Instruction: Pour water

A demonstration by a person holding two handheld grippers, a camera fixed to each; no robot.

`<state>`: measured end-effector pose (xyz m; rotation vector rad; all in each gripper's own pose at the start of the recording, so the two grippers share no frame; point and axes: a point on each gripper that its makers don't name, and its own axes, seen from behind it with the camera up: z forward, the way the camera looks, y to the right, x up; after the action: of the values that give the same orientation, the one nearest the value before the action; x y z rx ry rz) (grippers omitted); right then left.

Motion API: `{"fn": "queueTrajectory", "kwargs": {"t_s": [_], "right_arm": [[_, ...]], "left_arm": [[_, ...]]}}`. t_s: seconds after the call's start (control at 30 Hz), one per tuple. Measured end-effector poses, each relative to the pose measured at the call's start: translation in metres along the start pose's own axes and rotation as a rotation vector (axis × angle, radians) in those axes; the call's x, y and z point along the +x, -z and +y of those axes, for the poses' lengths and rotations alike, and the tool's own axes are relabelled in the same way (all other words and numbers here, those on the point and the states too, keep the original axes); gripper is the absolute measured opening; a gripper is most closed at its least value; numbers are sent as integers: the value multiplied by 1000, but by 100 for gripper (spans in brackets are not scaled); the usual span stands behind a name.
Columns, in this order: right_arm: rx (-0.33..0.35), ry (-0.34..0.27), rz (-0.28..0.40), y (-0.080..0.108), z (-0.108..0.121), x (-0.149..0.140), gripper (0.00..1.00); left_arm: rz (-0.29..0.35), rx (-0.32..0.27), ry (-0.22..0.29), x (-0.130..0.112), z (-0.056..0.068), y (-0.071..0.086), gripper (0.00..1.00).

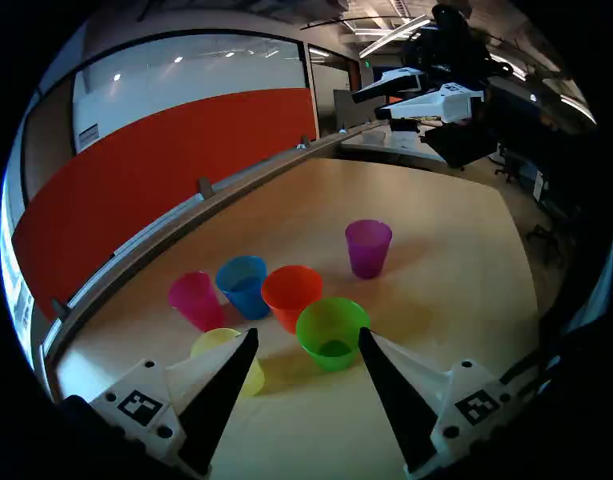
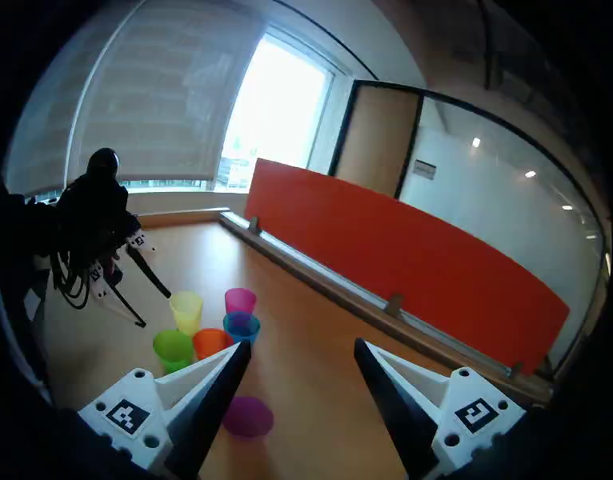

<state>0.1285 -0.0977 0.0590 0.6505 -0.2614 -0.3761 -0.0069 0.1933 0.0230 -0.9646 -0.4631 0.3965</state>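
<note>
Several plastic cups stand in a cluster on the wooden table (image 1: 434, 240): pink (image 1: 195, 300), blue (image 1: 243, 286), orange (image 1: 291, 296), green (image 1: 332, 332) and yellow (image 1: 218, 344), the last partly behind my left finger. A purple cup (image 1: 368, 248) stands apart, farther off. My left gripper (image 1: 306, 332) is open just in front of the green cup, holding nothing. My right gripper (image 2: 301, 346) is open and empty above the table, the purple cup (image 2: 248, 416) below its left finger and the cluster (image 2: 210, 342) beyond. The other gripper (image 2: 156, 310) hovers by the yellow cup (image 2: 186, 310).
An orange partition (image 1: 146, 176) with a metal rail (image 2: 386, 308) runs along the table's far side. The right gripper (image 1: 422, 92) shows high at the back, over a grey desk (image 1: 402, 144). A person in dark clothes (image 2: 90, 208) stands at the table's end by a bright window (image 2: 274, 120).
</note>
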Motion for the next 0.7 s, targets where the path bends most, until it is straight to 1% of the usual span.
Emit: {"fn": "queueTrajectory", "kwargs": {"t_s": [0.2, 0.4, 0.7], "right_arm": [[3, 6, -4, -6, 1, -1, 100], [5, 7, -6, -9, 2, -3, 100], [3, 11, -13, -12, 6, -9, 100]], "left_arm": [[-16, -31, 4, -8, 9, -12, 93], [-39, -51, -2, -15, 16, -24, 93], [-70, -67, -9, -26, 23, -40, 93]]}}
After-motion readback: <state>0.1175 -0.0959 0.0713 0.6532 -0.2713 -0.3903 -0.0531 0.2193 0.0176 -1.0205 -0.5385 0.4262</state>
